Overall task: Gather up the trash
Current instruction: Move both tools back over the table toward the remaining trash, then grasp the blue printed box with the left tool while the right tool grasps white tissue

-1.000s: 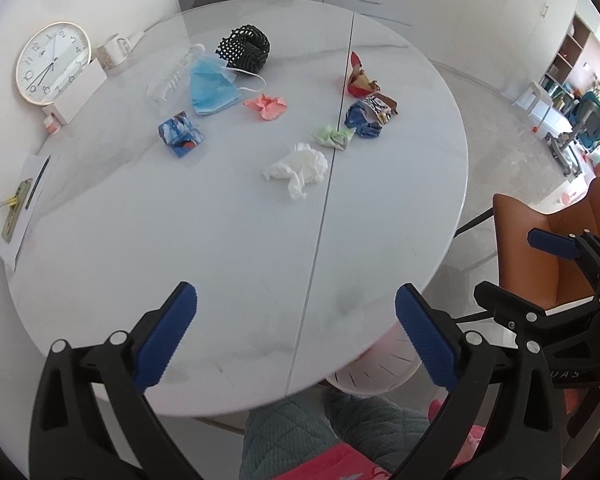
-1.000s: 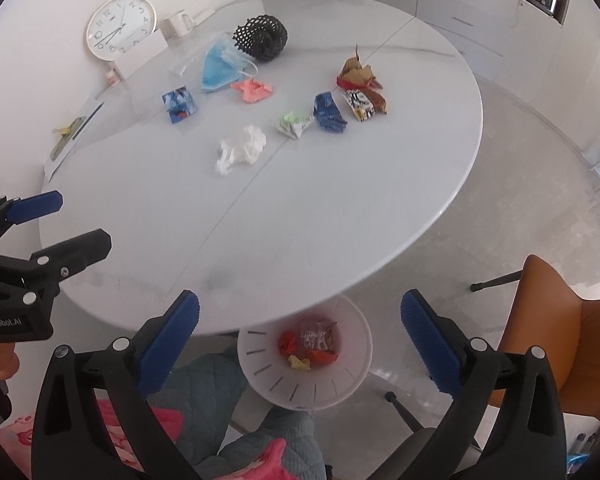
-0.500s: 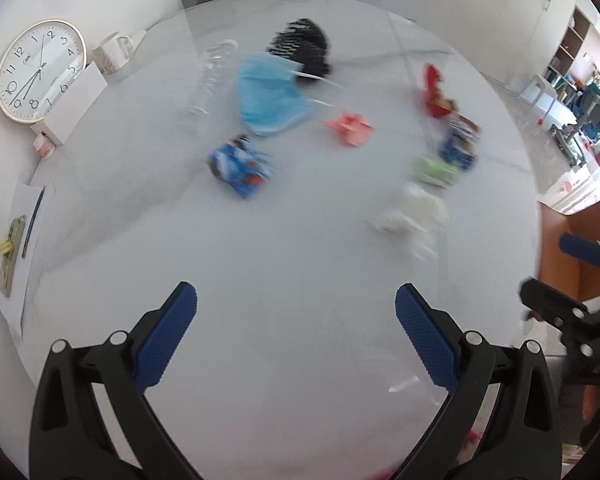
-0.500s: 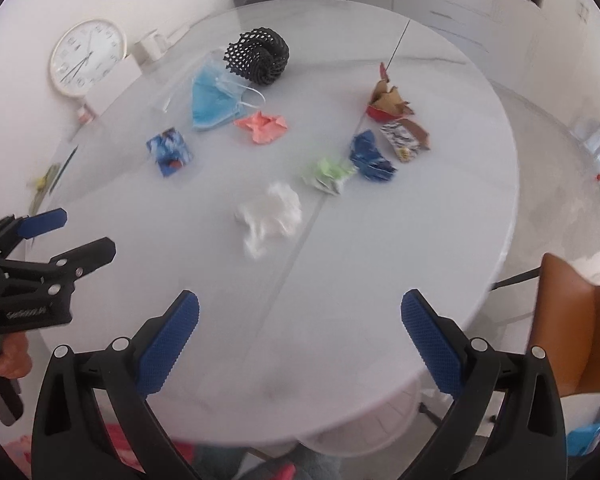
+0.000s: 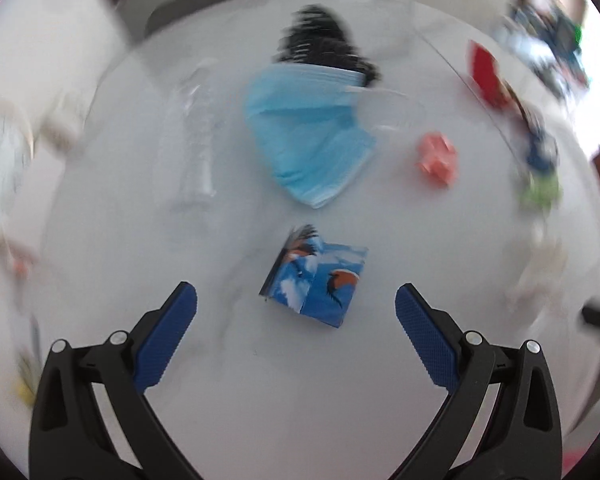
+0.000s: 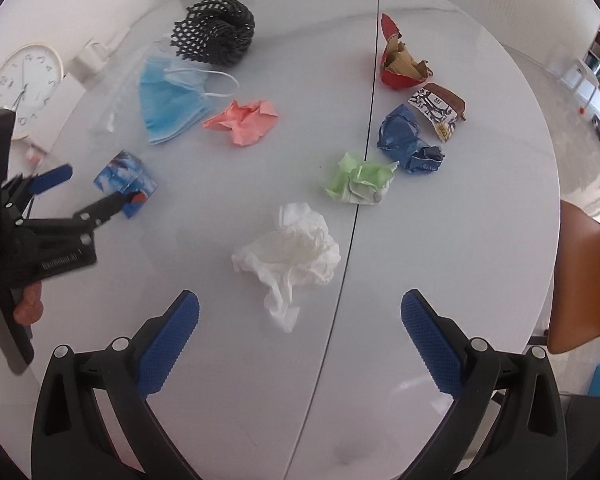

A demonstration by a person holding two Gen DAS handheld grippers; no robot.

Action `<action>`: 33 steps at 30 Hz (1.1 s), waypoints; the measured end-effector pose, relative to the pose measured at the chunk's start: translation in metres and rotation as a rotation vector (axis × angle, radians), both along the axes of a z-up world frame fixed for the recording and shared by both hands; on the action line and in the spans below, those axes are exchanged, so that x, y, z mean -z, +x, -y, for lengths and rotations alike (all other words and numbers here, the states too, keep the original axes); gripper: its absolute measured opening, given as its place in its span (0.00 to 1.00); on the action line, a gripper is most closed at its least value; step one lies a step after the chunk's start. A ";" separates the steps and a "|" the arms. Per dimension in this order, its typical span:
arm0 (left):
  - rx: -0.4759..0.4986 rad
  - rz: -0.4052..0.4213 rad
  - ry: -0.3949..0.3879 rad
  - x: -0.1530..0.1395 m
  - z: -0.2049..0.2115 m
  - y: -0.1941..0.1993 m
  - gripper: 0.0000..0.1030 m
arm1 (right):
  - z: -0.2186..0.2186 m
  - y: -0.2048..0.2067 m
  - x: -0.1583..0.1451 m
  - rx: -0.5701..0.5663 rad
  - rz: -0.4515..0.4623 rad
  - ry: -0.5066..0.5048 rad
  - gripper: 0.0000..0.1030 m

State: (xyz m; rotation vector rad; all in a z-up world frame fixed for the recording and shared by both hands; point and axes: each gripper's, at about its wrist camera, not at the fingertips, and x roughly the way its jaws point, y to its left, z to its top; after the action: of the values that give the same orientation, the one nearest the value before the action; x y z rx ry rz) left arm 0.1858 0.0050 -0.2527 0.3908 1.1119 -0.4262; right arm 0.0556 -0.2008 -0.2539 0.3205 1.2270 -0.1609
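Observation:
Trash lies scattered on a round white table (image 6: 440, 280). My left gripper (image 5: 296, 308) is open just short of a blue printed wrapper (image 5: 316, 276), which lies between and slightly beyond its fingertips. A blue face mask (image 5: 308, 140) and black foam netting (image 5: 320, 44) lie farther off. My right gripper (image 6: 300, 314) is open over a crumpled white tissue (image 6: 292, 256). In the right wrist view the left gripper (image 6: 96, 188) straddles the same wrapper (image 6: 120, 170). Pink paper (image 6: 244, 120), green paper (image 6: 360, 178), a blue crumpled wrapper (image 6: 408, 140) and a red wrapper (image 6: 400, 64) lie beyond.
A wall clock (image 6: 16, 88) and a white mug (image 6: 90, 58) stand at the table's far left. A clear plastic bottle (image 5: 198, 136) lies left of the mask. An orange chair (image 6: 584, 276) stands at the right edge. A hand (image 6: 24, 312) holds the left gripper.
Both grippers moved forward over the table. The left one closed in on the blue printed wrapper; the right one came down toward the white tissue. The bin under the table left view.

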 end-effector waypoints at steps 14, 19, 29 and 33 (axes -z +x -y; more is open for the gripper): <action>-0.755 -0.252 -0.254 0.020 -0.024 0.040 0.92 | -0.004 0.023 0.004 0.023 0.029 -0.033 0.98; -0.822 -0.276 -0.194 0.036 -0.012 0.046 0.77 | 0.003 0.017 0.014 0.054 0.014 -0.015 0.98; -0.715 -0.253 -0.153 0.042 0.005 0.051 0.51 | 0.013 0.014 0.019 0.106 0.029 0.029 0.88; -0.646 -0.245 -0.162 0.038 -0.005 0.056 0.51 | 0.004 0.024 0.027 0.092 0.021 0.026 0.82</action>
State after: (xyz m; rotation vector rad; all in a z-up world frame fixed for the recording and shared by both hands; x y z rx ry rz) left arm 0.2415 0.0098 -0.2911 -0.1755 1.3574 0.0129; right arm 0.0795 -0.2043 -0.2810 0.4008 1.1952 -0.2203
